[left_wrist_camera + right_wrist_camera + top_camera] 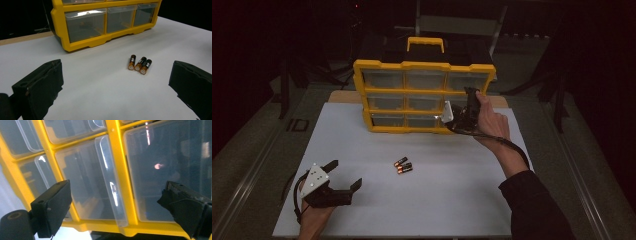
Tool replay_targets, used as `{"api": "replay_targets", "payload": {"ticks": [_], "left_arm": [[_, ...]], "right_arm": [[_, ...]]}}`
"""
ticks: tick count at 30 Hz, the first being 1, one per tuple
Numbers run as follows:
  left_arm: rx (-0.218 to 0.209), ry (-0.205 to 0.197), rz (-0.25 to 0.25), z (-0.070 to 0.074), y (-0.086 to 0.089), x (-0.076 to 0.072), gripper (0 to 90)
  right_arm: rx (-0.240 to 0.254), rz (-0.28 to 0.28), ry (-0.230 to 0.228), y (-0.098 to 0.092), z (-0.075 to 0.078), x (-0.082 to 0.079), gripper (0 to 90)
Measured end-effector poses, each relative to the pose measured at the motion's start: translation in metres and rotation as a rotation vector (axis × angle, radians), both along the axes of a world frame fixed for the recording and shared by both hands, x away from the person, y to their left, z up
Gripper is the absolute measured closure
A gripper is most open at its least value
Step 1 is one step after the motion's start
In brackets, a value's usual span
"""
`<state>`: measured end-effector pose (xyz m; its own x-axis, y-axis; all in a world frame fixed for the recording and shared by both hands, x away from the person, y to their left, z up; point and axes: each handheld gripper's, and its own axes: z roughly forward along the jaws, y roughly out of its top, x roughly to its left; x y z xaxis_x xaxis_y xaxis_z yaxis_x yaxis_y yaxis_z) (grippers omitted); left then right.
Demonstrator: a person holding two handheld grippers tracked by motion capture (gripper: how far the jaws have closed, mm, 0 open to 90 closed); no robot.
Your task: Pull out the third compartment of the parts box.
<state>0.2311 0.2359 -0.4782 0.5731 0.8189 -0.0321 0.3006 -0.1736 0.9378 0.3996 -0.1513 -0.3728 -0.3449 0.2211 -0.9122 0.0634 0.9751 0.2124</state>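
Right gripper at the drawer cabinet, three batteries lying mid-bench.

High view: the left gripper [347, 175] sits lower left, jaws apart; the right gripper [468, 102] meets the yellow drawer cabinet [424, 95] at centre; batteries [402, 165] lie below it.
Left gripper view: batteries [139, 65] right of centre, between empty jaws.
Right gripper view: jaws apart, close before a clear drawer [95, 180].
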Motion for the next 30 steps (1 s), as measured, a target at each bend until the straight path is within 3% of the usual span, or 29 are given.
{"api": "replay_targets", "payload": {"ticks": [8, 10, 11, 17, 19, 30], "left_arm": [[0.005, 0.001, -0.002, 0.0, 0.0, 0.0, 0.0], [0.006, 0.001, -0.002, 0.0, 0.0, 0.0, 0.0], [0.005, 0.001, -0.002, 0.0, 0.0, 0.0, 0.0], [0.006, 0.003, -0.002, 0.0, -0.001, 0.0, 0.0], [0.008, 0.003, -0.002, 0.0, -0.001, 0.0, 0.0], [0.014, 0.004, -0.003, -0.001, -0.002, 0.001, 0.0]], "right_arm": [[-0.091, 0.007, -0.116, -0.002, 0.001, 0.0, 8.7], [-0.101, 0.007, -0.151, -0.003, 0.001, 0.0, 8.8], [-0.11, 0.005, -0.19, -0.003, 0.003, -0.001, 8.8], [-0.106, 0.004, -0.269, -0.005, 0.009, -0.002, 8.7], [-0.12, 0.0, -0.323, -0.005, 0.011, 0.0, 8.8], [-0.129, -0.018, -0.393, -0.005, 0.02, 0.011, 13.6]]}}
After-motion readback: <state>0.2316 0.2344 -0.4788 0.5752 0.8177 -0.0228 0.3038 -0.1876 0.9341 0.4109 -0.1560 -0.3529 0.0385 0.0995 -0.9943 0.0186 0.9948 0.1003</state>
